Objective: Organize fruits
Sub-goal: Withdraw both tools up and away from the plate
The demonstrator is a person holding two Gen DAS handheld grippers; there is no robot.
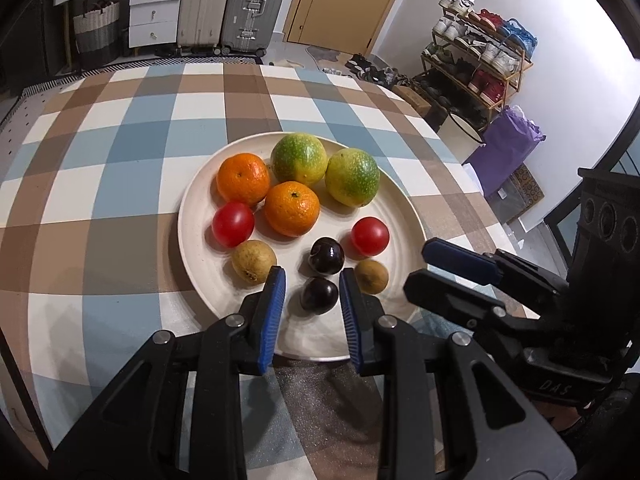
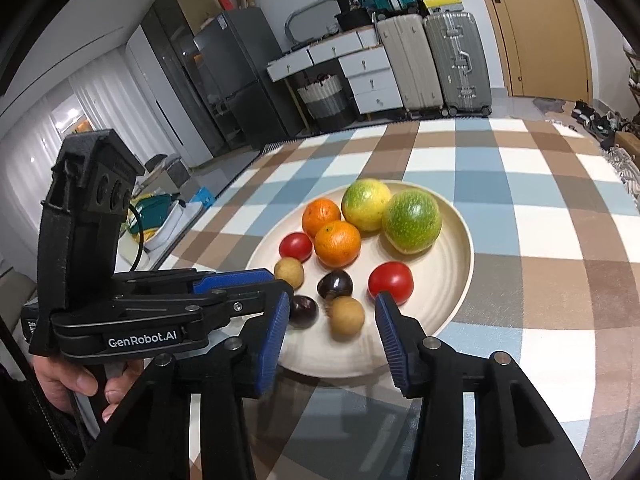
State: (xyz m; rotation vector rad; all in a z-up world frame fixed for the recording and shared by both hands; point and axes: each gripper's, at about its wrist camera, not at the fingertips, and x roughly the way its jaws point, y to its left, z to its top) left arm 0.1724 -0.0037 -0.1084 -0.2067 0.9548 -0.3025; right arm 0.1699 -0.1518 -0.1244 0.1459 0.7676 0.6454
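left gripper (image 1: 312, 280) held wide, nothing gripped, near dark plum (image 1: 319, 295) framed between its pads on plate (image 1: 192, 240) | right gripper (image 2: 332, 312) also spread, empty, brown fruit (image 2: 347, 315) bracketed | pads to be lowered evenly, plum centred, squeezed gently, neighbours not nudged

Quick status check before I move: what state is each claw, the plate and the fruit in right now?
Left claw: open, empty, straddling the near dark plum.
Right claw: open, empty, over the plate's near edge.
Plate: flat on the checked tablecloth, holding all the fruit.
Oranges: on the plate, touching each other.
Green citrus: on the plate, far side.
Tomatoes: on the plate, apart.
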